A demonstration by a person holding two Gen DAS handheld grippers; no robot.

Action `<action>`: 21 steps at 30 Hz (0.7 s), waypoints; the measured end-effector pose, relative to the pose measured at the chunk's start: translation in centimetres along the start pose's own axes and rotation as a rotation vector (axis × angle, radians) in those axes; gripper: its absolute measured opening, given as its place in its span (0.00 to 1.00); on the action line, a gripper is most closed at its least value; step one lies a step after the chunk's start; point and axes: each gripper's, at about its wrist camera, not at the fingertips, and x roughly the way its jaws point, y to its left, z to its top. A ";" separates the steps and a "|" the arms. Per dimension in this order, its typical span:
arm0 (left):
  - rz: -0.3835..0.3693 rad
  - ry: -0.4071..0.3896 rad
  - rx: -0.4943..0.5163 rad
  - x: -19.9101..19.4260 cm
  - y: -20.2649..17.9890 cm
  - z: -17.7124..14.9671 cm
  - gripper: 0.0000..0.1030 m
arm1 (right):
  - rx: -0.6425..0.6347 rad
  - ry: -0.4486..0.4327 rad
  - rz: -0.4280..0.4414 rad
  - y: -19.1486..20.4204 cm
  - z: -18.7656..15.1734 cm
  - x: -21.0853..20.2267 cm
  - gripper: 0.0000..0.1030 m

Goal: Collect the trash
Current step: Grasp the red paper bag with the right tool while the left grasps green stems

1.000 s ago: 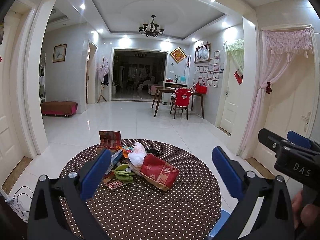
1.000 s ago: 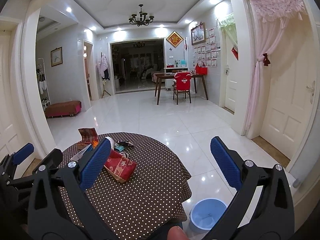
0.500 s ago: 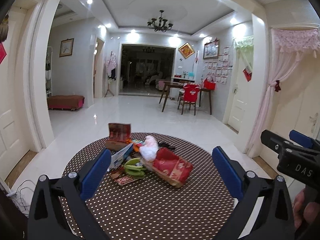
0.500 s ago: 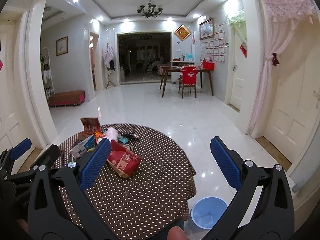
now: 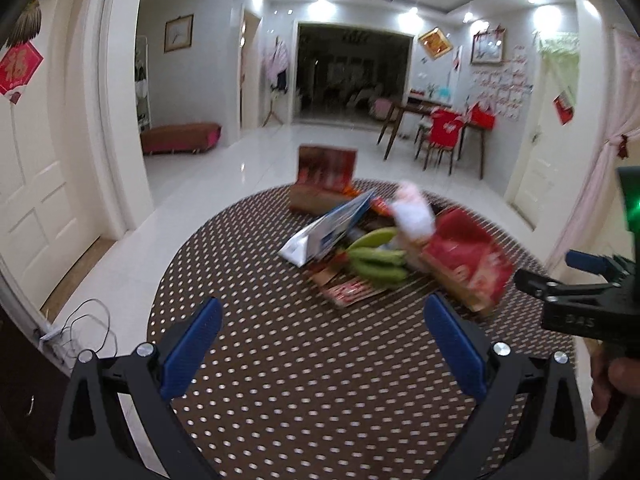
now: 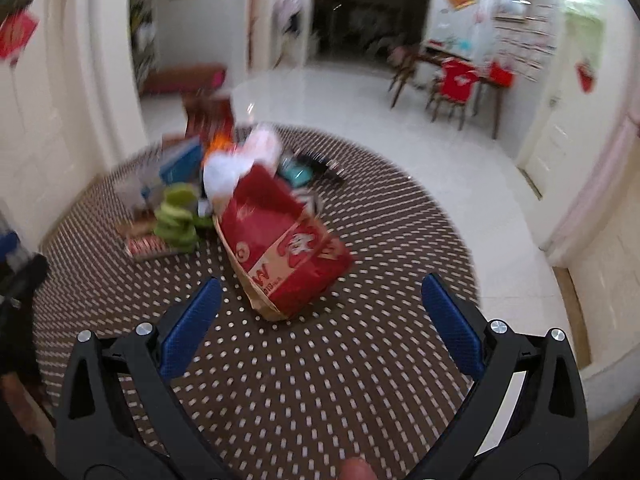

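Brown cloth with white dots covers the round tabletop (image 5: pixel 280 368), and the litter lies heaped on its far side, ahead of both grippers. That heap looks like the rubbish meant for collection, bunched in 1 patch so it can be taken piece by piece.

Nearest the right gripper (image 6: pixel 320 320) is the red and tan paper food bag (image 6: pixel 284 256), lying on its side straight ahead, its tan base end just beyond the gap between the blue pads. Behind the bag sit a crumpled white plastic wad (image 6: pixel 232 168) and, ahead to the left, a bunch of green bananas (image 6: pixel 178 216) resting on flat printed wrappers. Motion blur hides the smaller scraps.

From the left gripper (image 5: pixel 320 344) the same heap sits ahead and slightly right: a white and blue folded carton (image 5: pixel 328 232) propped as a tent, the bananas (image 5: pixel 376 260) under its right edge, the red bag (image 5: pixel 464 264) further right, and a dark red upright box (image 5: pixel 326 170) at the far rim.

Both grippers are spread wide with nothing between their pads. Each is held low over the near half of the cloth, pointing forward and tilted down toward the pile, not touching anything. In the left view the right gripper (image 5: pixel 576 280) shows at the right edge, level with the bag.

By my judgement collection has not started, and the bag is the likeliest first pick for the right gripper.
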 end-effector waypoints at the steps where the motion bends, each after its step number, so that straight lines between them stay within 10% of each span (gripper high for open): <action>1: 0.010 0.017 0.001 0.7 0.4 -0.2 0.96 | -0.024 0.025 0.010 0.3 0.2 1.6 0.95; 11: 0.019 0.102 0.055 4.6 0.0 0.4 0.96 | -0.141 0.093 0.091 1.5 1.1 8.8 0.91; 21: -0.003 0.144 0.194 11.1 -5.3 3.5 0.96 | 0.008 0.058 0.172 -3.2 -0.4 7.1 0.88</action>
